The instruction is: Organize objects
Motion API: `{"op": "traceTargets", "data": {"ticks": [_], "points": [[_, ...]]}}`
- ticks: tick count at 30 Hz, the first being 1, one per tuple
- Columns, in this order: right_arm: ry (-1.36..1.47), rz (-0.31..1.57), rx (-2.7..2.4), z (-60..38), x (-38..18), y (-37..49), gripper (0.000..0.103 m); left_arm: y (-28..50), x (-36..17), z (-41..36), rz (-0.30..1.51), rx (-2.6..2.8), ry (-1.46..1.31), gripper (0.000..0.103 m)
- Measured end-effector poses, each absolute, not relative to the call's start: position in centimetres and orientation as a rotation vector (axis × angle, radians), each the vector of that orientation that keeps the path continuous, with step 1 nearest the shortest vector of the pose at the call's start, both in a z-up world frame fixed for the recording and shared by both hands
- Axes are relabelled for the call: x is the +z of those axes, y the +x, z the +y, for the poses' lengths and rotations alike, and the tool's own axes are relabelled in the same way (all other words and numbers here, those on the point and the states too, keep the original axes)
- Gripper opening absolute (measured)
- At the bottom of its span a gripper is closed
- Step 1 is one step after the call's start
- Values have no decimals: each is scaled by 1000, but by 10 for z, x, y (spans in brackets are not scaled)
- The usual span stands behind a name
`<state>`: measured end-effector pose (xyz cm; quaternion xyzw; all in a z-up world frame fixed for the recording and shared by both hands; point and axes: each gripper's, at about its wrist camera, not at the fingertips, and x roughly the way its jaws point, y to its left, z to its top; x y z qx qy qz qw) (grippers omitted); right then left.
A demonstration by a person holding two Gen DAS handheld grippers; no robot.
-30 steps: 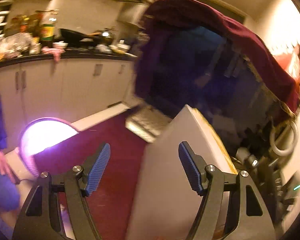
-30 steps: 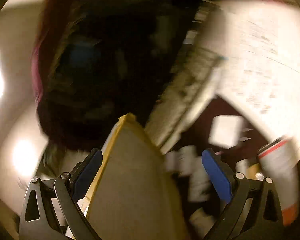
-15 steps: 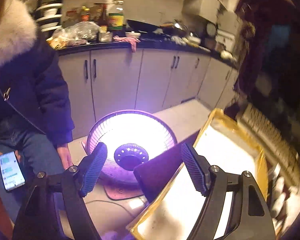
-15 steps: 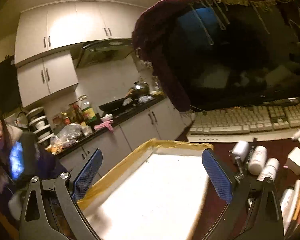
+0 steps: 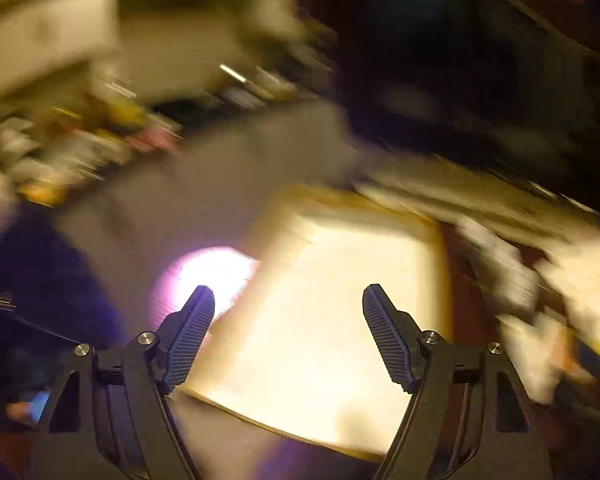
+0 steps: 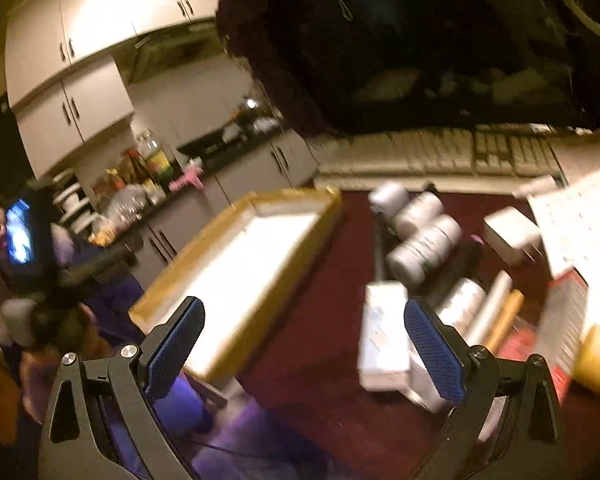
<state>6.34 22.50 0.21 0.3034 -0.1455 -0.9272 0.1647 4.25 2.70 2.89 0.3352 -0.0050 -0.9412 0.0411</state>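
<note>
A shallow white tray with a yellow taped rim (image 6: 300, 196) lies on the dark red table; it also shows, blurred, in the left wrist view (image 5: 440, 240). To its right lie white bottles (image 6: 424, 240), white boxes (image 6: 382, 336), tubes and a pencil (image 6: 504, 320). My right gripper (image 6: 302, 344) is open and empty, above the table between tray and clutter. My left gripper (image 5: 288, 328) is open and empty, over the tray's near part.
A white keyboard (image 6: 440, 156) lies behind the clutter under a monitor draped in maroon cloth (image 6: 292, 80). A person holding a phone (image 6: 18, 232) sits at left. A glowing heater (image 5: 208, 276) stands below the table edge. Kitchen cabinets (image 6: 80, 80) lie beyond.
Both cameras have swung: the left view turned right from the heater onto the tray and is heavily blurred. The right view tilted down toward the clutter. Both grippers stayed open.
</note>
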Motion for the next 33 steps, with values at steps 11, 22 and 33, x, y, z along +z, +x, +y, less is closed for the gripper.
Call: {"op": "traceTargets", "data": {"ticks": [11, 22, 33], "points": [[904, -585, -2815, 300, 9, 83, 76, -2, -5, 127, 66, -3048, 1795, 76], [1130, -684, -3013, 348, -4, 62, 47, -15, -29, 165, 11, -2940, 1885, 62], [1120, -742, -2988, 344, -1, 82, 37, -16, -29, 166, 31, -2970, 1908, 11]]}}
